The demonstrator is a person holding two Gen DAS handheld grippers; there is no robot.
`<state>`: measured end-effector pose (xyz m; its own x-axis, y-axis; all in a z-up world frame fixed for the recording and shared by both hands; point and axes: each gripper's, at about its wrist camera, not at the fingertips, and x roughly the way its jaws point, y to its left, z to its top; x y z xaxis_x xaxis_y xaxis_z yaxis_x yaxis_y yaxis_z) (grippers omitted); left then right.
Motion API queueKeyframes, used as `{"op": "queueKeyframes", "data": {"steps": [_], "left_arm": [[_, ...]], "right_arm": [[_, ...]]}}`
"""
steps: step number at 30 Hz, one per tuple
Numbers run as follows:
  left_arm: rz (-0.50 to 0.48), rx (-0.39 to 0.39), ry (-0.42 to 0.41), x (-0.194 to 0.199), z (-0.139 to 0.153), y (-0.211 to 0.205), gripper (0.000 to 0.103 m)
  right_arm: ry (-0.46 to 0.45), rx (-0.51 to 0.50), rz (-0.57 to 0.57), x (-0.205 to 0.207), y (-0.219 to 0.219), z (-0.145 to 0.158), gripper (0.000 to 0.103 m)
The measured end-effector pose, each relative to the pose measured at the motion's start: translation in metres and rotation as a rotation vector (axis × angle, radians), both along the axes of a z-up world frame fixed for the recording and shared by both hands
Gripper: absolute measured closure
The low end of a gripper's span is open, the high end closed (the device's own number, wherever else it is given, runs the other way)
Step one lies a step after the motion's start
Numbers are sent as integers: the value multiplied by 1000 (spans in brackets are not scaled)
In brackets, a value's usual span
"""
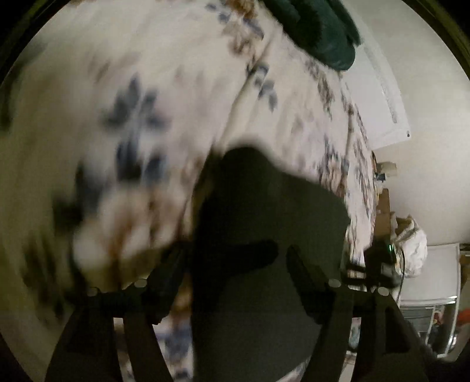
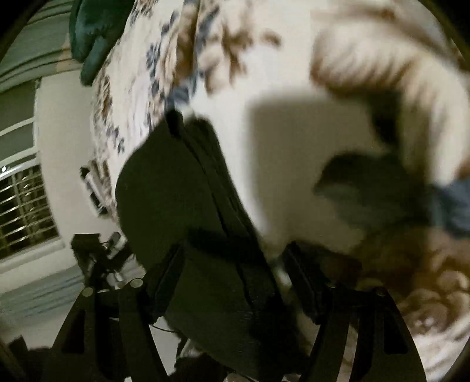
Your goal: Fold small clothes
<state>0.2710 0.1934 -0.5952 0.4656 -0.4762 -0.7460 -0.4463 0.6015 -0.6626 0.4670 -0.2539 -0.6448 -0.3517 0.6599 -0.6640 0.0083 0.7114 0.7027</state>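
Left wrist view: left tool (image 1: 235,264) has its fingers spread, with a dark, nearly black small cloth garment (image 1: 264,235) lying between them. Cannot tell if the pads actually pinch it; heavy motion blur. The garment sits over a white bedspread with blue and brown floral print (image 1: 132,117), which fills the left and far part of the frame. A dark green plush pillow (image 1: 317,26) sits on the bedspread at the far end. Right of the bed: a white wall (image 1: 426,132), plus a white crumpled bag or bundle (image 1: 411,244) near the bed's edge, too blurred to identify.

Right wrist view: right tool (image 2: 232,264) also has its fingers apart, the same dark garment (image 2: 176,199) between them and running far-left from the tool; a seam line crosses it. Grip state unclear here too. Left of the bed, a window with a white frame and grille (image 2: 26,205) on the wall. The green pillow (image 2: 94,35) shows at far left on the bedspread (image 2: 279,73). Right side: a hard shadow on the bedspread, and a blurred blue-grey patch (image 2: 452,202) at the right edge, not identifiable.
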Motion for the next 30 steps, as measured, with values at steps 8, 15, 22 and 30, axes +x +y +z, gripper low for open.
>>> {"op": "queueKeyframes", "data": {"steps": [8,15,22,30], "left_arm": [[-62,4,-48,8,-16,-34,25],[-46,61,-102,24,-1,-39,65],[-81,124,-103,33,30,-44,82],[-221,169,-159,112,77,-49,83]], "right_arm": [[85,194,150,-7,55,-21,28],[68,199,196,-15,95,-24,35],[-73,99,59,-38,80,9,83],[-165,105,-160,-25,48,66,84]]}}
